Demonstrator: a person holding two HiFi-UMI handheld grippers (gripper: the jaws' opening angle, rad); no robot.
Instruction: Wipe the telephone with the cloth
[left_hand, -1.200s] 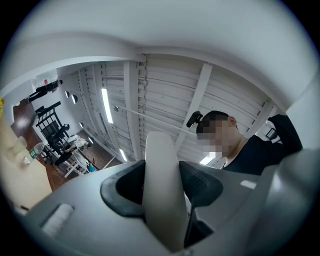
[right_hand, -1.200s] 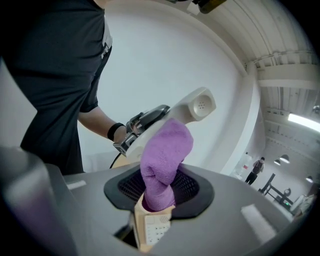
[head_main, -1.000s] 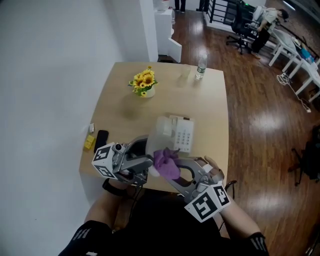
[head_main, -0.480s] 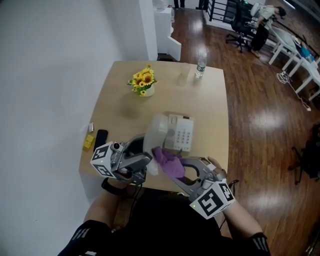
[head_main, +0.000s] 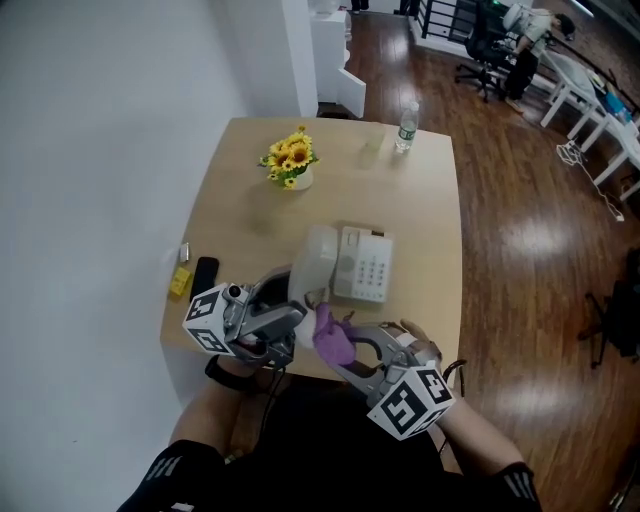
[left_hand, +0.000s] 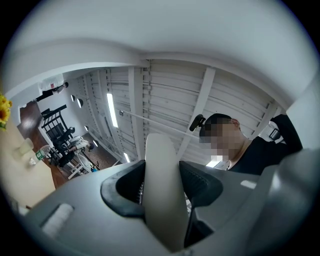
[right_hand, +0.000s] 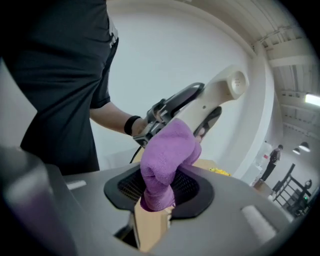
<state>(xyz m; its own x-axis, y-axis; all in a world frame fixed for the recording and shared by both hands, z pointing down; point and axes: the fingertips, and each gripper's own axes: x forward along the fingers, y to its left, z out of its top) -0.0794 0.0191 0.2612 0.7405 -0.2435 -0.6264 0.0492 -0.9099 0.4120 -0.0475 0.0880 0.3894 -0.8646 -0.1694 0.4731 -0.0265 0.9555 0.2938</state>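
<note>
The left gripper (left_hand: 162, 186) was clamped tight on the cream plastic telephone handset (head_main: 313, 262), held up just beside the cream push-button telephone base (head_main: 365, 268) on the light wooden table (head_main: 420, 200); the right gripper (right_hand: 160, 192) was closed on the bunched purple fleecy cloth (right_hand: 167, 155), the cloth pressed against the handset's grip.
</note>
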